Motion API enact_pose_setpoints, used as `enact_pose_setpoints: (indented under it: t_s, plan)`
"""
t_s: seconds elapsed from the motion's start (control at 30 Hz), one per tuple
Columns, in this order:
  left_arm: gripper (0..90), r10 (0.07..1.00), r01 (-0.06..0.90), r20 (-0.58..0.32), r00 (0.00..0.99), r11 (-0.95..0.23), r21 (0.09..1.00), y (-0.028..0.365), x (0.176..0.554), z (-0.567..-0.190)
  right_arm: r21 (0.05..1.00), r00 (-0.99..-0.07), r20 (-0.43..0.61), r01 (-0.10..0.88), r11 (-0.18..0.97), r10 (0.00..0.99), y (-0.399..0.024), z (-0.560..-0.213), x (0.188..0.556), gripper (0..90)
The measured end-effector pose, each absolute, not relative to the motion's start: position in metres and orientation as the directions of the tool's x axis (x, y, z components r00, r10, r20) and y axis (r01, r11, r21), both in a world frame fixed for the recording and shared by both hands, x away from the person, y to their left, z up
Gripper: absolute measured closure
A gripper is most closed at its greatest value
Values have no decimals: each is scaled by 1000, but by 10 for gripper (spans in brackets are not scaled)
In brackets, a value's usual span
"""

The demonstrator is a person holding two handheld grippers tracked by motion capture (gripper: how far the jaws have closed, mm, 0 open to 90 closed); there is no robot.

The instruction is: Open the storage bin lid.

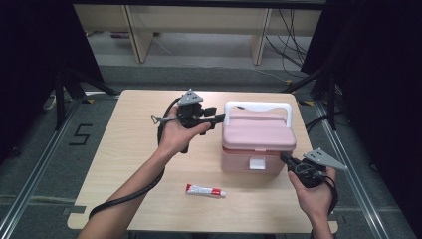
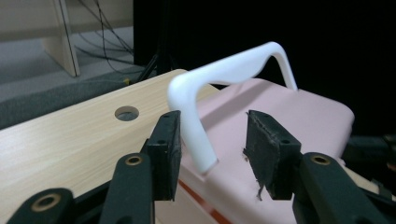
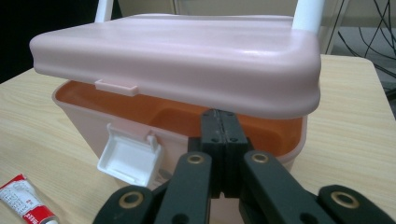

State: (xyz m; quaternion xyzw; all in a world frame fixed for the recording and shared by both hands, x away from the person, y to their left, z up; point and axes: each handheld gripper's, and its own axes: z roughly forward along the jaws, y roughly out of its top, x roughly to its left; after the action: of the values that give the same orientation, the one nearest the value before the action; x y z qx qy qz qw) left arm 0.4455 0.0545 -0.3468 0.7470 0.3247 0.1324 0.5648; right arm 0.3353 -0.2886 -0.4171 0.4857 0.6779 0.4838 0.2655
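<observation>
Left gripper, held above the wooden table: its two jaws stand apart, one on either side of the near upright of the white handle. In the left gripper view the handle lies close against one jaw; whether it touches cannot be told. The other jaw is well clear of it.

Right gripper, at the front right corner of the pink box: its two jaws are pressed together with nothing between them. Their tips sit at the gap under the raised lid, against the orange inner rim.

One box stands right of the table's centre, its lid lifted slightly at the front and its single white latch hanging open. One red-and-white tube lies on the table before the box, apart from it.
</observation>
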Motion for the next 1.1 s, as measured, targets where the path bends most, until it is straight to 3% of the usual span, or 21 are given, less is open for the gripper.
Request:
enact_pose_setpoints:
  t_s: [0.37, 1.1]
  plan:
    - [692, 592, 264, -42, 805, -294, 919, 77, 413, -377, 928, -390, 79, 365, 75, 918, -287, -406, 339, 900]
    - [726, 589, 290, -42, 807, -334, 897, 104, 383, -423, 945, -364, 58, 320, 66, 930, -280, -383, 349, 900]
